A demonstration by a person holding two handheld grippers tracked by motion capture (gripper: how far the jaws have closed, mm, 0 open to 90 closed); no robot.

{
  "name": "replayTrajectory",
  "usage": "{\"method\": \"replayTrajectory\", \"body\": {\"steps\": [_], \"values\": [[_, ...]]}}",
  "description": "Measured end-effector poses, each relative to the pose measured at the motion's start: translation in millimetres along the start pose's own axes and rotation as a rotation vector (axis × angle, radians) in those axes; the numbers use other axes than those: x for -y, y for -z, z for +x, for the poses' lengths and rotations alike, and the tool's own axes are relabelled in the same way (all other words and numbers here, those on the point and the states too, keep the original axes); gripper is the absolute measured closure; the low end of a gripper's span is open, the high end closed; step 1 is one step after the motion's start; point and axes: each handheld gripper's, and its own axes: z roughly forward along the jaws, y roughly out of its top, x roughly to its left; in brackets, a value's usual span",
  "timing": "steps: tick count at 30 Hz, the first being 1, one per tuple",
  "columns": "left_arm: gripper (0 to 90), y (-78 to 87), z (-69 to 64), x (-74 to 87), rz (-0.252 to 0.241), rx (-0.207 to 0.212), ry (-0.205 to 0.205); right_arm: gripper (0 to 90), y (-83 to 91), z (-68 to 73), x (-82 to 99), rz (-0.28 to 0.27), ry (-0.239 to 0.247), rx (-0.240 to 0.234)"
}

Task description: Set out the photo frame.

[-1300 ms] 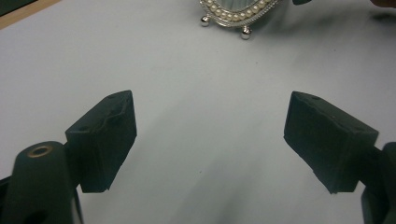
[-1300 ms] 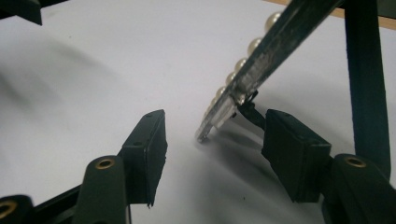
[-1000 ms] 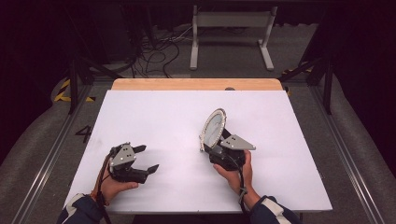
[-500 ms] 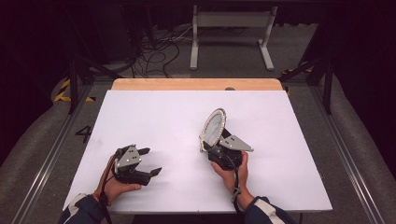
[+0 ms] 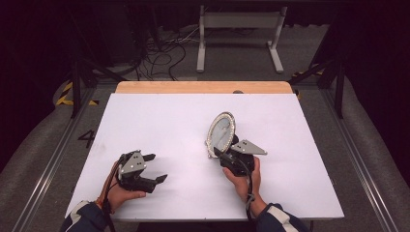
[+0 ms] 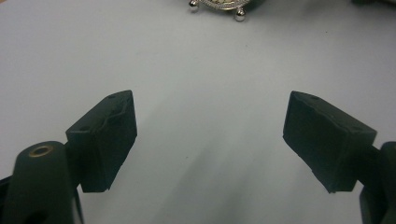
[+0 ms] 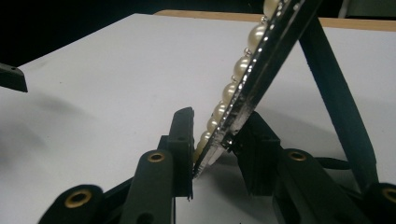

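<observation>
An oval pearl-rimmed picture frame (image 5: pixel 221 133) stands tilted near the middle of the white table (image 5: pixel 159 121), propped on its black back leg (image 7: pixel 331 88). My right gripper (image 5: pixel 225 150) sits at the frame's lower edge. In the right gripper view the pearl rim (image 7: pixel 261 51) runs down between the jaws. They have just been closing, and both pads now touch it, one on the pearl face and one on the back. My left gripper (image 5: pixel 155 167) is at the front left, open and empty (image 6: pixel 210 135), pointing towards the frame's ball feet (image 6: pixel 217 4).
A wooden strip (image 5: pixel 203 87) borders the table's far edge. Beyond it on the floor are a white stand (image 5: pixel 239 34) and loose cables (image 5: pixel 159 53). Metal rails run along both sides of the table.
The left gripper has turned slightly to the right. The right hand and the frame stay where they were.
</observation>
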Motion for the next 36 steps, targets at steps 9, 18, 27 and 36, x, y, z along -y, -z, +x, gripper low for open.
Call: {"method": "replayTrajectory", "body": {"steps": [9,18,27,36], "values": [[17.9,0.8,-0.1,-0.5,-0.005,0.002,0.001,72.8,6.8,-8.2,-2.1,0.028,0.005,-0.043],[17.7,2.5,0.2,-1.0,-0.012,-0.003,0.002,69.5,9.5,-10.4,-3.4,0.041,0.020,-0.055],[17.6,0.3,-0.2,-1.1,-0.002,-0.003,-0.005,61.3,-6.3,-8.3,2.3,0.057,-0.022,-0.045],[17.6,-1.3,-0.6,-0.6,0.001,0.007,-0.002,72.8,-13.3,-7.2,5.6,0.051,-0.044,-0.046]]}}
